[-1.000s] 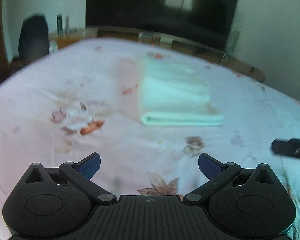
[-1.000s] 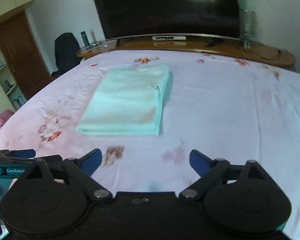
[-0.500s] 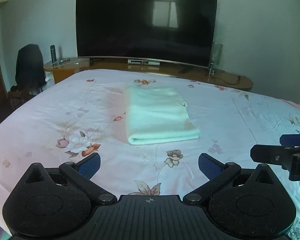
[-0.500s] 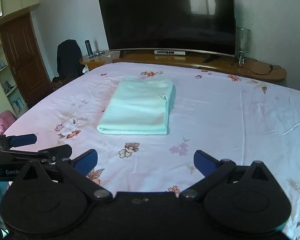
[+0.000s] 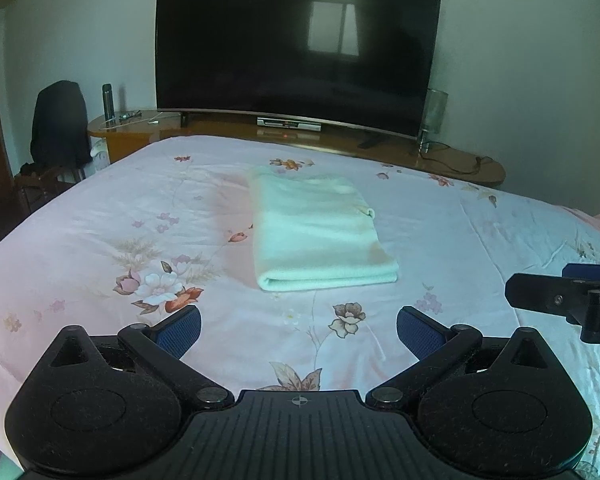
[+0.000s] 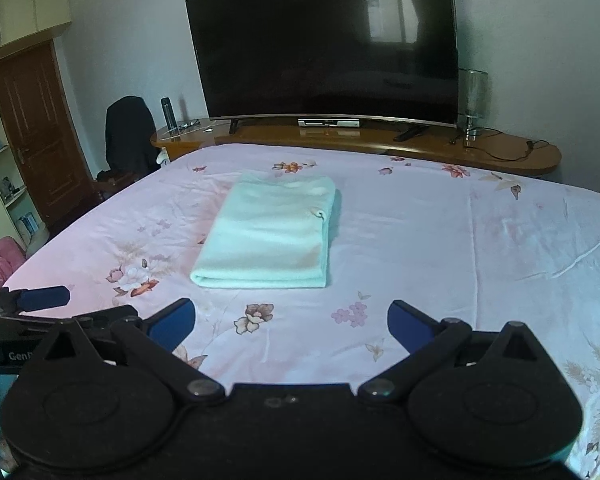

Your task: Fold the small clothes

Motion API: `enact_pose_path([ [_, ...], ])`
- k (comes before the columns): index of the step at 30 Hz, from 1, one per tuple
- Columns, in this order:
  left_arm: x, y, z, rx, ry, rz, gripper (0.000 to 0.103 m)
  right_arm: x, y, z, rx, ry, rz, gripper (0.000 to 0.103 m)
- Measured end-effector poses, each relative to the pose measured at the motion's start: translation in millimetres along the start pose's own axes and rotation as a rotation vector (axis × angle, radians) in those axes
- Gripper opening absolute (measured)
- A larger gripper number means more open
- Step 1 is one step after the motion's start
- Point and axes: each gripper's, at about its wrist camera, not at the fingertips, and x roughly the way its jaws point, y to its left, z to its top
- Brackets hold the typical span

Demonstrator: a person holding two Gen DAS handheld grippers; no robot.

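Observation:
A pale mint-green cloth (image 5: 316, 228) lies folded into a neat rectangle in the middle of the pink floral bed (image 5: 100, 232); it also shows in the right wrist view (image 6: 268, 232). My left gripper (image 5: 298, 330) is open and empty, held back from the cloth's near folded edge. My right gripper (image 6: 290, 324) is open and empty, also short of the cloth. The right gripper shows at the right edge of the left wrist view (image 5: 568, 298). The left gripper shows at the left edge of the right wrist view (image 6: 40, 300).
A large dark TV (image 5: 296, 48) stands on a curved wooden bench (image 6: 380, 140) past the bed's far edge. A dark chair (image 6: 130, 136) and a flask (image 6: 168, 114) stand at far left. A brown door (image 6: 36, 136) and shelves are on the left.
Both grippers have drawn back and tilted up from the cloth. The cloth looks smaller and farther off, and the TV has come fully into view. The cloth has not moved.

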Motion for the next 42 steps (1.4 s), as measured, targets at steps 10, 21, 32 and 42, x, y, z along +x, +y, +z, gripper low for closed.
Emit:
enact_pose_path([
  [10, -0.3, -1.1, 3.1, 0.006, -0.003, -0.005, 0.103, 2.3, 2.4, 3.9, 0.006, -0.013, 0.001, 0.102],
  [21, 0.1, -7.7, 4.3, 0.015, 0.000, -0.009, 0.103, 0.3, 0.0, 2.0, 0.019, -0.018, 0.001, 0.102],
  [32, -0.6, -8.5, 4.8, 0.018, -0.006, -0.006, 0.103, -1.9, -0.1, 1.8, 0.013, -0.024, 0.000, 0.102],
  [42, -2.1, -8.4, 4.9, 0.020, -0.010, -0.005, 0.103, -3.2, 0.7, 1.9, 0.013, -0.024, 0.002, 0.102],
])
